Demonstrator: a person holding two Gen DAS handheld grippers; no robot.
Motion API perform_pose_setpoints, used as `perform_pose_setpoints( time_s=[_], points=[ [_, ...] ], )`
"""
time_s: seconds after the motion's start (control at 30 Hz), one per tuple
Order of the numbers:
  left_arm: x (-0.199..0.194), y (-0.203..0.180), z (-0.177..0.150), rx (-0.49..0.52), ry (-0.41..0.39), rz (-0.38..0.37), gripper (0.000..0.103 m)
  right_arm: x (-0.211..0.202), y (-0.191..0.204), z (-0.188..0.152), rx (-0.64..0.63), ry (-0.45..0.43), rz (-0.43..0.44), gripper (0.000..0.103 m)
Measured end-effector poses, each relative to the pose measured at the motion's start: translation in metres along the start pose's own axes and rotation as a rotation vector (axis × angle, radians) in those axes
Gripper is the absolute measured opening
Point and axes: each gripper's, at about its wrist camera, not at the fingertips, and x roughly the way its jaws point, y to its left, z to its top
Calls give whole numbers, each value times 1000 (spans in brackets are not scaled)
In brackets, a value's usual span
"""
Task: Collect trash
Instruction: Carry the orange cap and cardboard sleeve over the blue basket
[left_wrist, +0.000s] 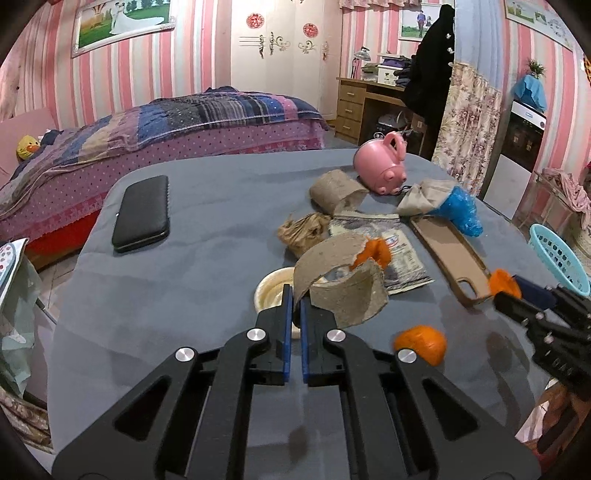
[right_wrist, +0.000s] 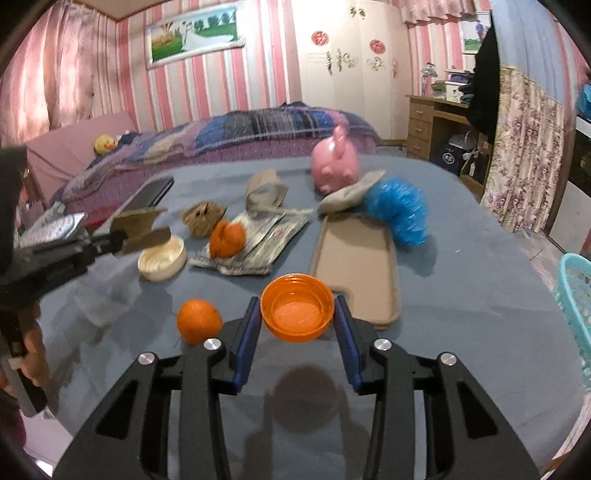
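**Both claws loaded, basket off the right edge**

The right claw (right_wrist: 297, 314) has an orange cap (right_wrist: 295, 314) between its blue pads, hollow side up, and the cap's shadow on the cloth below suggests it is lifted clear of the worktop (right_wrist: 461, 280). The pads sit at the cap's two sides, so I judge it gripped. The left claw (left_wrist: 294, 295) is clenched tight on the torn edge of a grey cardboard tube (left_wrist: 343, 291), whose curl hangs forward past the fingertips, above a small cream dish (left_wrist: 269, 291).

The coming move likely turns on the turquoise basket (right_wrist: 576, 295), which stands just off the worktop's right edge. It lies to the right of the right claw and near it; the left claw is well apart from it, with the right claw in between. So the cap probably goes first, and the tube has to cross after.

Little blocks the right claw's way to the basket: the tan phone case (right_wrist: 358, 266) lies flat just ahead of it, long axis running toward the far edge. Loose pieces remain: an orange peel (right_wrist: 199, 321) near the front edge, another (right_wrist: 227, 238) on a crumpled printed wrapper (right_wrist: 258, 240), a brown paper wad (right_wrist: 203, 218), a second tube (right_wrist: 266, 192), and a blue plastic bag (right_wrist: 399, 210). The pink pig (right_wrist: 334, 162) and black phone (left_wrist: 142, 214) look like keepers.
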Motion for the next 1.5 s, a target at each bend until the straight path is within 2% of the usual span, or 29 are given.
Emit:
perform_pose_setpoints(
  time_s=[0.57,0.83,1.07,1.33,1.5],
  points=[
    [13,-74,38,54,-45,-58,2,-38,-114,35,21,-68,-182,40],
    [24,-109,50,83,-50,-77,2,-40,-154,42,40,-84,-213,40],
    [35,-140,53,110,-43,-88,2,-42,-172,41,61,-89,-213,40],
    [46,-199,55,156,-41,-152,2,-57,-212,37,124,-102,-259,40],
    [49,-244,60,183,-56,-205,2,-70,-245,32,157,-104,-327,40]
  ],
)
